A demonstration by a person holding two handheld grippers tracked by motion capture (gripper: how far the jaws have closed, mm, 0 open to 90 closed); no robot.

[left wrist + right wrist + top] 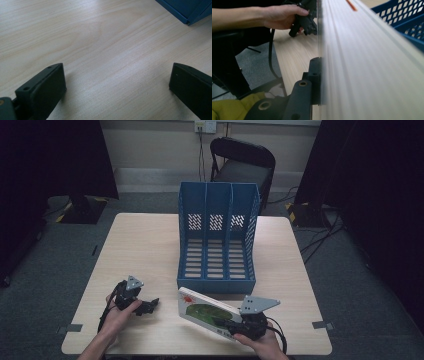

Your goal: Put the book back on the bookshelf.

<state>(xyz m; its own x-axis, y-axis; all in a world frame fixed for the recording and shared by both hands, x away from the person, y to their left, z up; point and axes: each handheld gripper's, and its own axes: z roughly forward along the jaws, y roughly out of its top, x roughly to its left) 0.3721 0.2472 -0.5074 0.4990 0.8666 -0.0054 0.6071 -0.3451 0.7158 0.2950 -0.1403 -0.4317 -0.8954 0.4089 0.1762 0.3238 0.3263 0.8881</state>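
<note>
The book (206, 313) is thin and flat, with a white cover. It has a red splash near its upper left corner and a green picture in the middle. It sits in the lower middle of the high view, just in front of the blue rack, close to the table's near edge. It is tilted, with one long edge lifted. In the right gripper view its white page edges (367, 65) are blurry and very close, on the right side.
</note>
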